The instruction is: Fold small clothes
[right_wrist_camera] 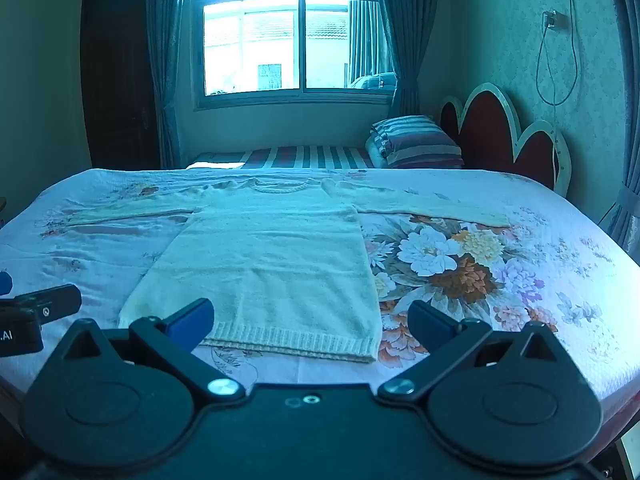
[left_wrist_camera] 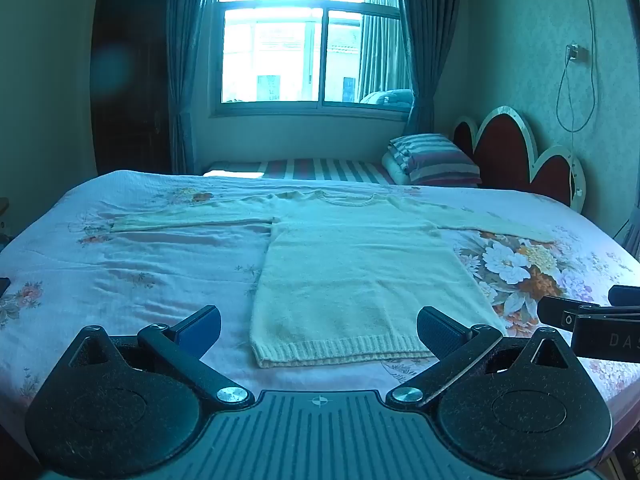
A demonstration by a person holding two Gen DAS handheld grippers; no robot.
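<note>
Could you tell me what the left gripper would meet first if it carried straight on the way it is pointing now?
Probably the cream sweater, near its ribbed hem; the left gripper stands open, angled down at it, though depth is uncertain.

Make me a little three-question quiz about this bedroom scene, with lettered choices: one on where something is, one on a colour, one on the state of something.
1. Where does the sweater lie?
A. On the bed
B. On the windowsill
C. Over the headboard

2. What colour is the sweater?
A. Black
B. Cream
C. Red

3. How does the sweater lie?
A. Rolled into a ball
B. Folded in half
C. Spread flat, sleeves out to the sides

Answers:
1 A: it rests on the flowered bedspread of the bed.
2 B: the knit is pale cream all over.
3 C: the body lies flat and each sleeve stretches sideways; the left gripper and the right gripper both stand open near its hem, holding nothing.
</note>
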